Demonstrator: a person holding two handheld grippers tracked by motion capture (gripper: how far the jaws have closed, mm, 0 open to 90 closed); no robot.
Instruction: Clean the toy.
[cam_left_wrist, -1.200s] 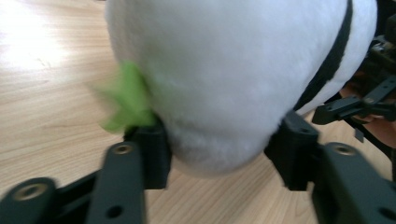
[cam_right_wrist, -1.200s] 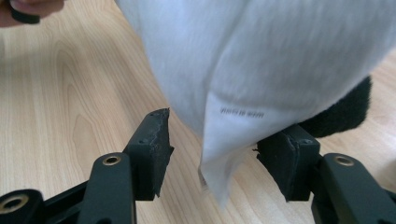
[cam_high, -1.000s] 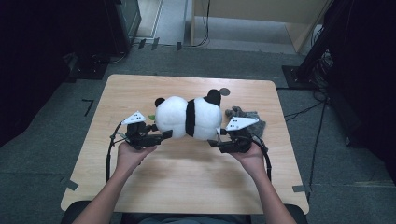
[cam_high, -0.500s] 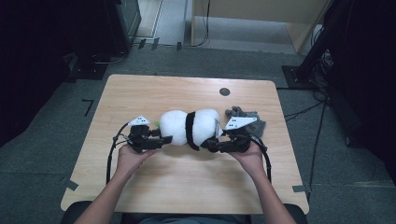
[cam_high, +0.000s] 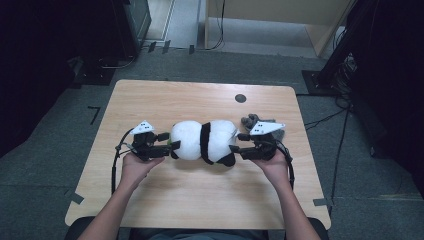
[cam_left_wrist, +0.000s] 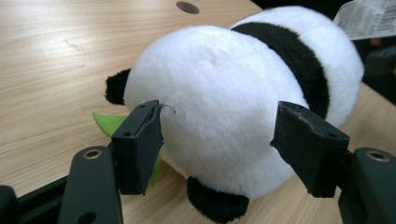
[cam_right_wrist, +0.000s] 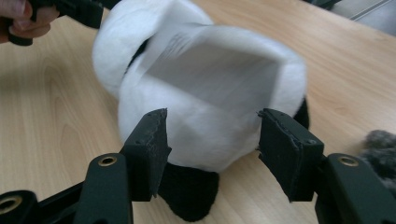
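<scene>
A black-and-white panda plush (cam_high: 205, 141) lies across the wooden table (cam_high: 200, 200), resting on it. My left gripper (cam_high: 167, 145) is at its left end and my right gripper (cam_high: 237, 142) at its right end. In the left gripper view the white round end of the panda (cam_left_wrist: 224, 107) sits between the jaws of the left gripper (cam_left_wrist: 219, 140), unsqueezed. In the right gripper view the other end of the panda (cam_right_wrist: 205, 93), with a white tag (cam_right_wrist: 210, 60), sits between the jaws of the right gripper (cam_right_wrist: 212, 144). Both pairs of jaws have just been opening, with the plush between them.
A small grey fluffy thing (cam_high: 247, 121) lies just behind the right gripper, seen as grey fluff (cam_right_wrist: 380, 144) in the right gripper view. A green felt leaf (cam_left_wrist: 109, 122) sticks out under the panda. A round dark hole (cam_high: 240, 98) sits near the table's far edge.
The panda has come down and nearer the person, from held with its ears showing to lying flat on the table. Both hands moved nearer with it.
</scene>
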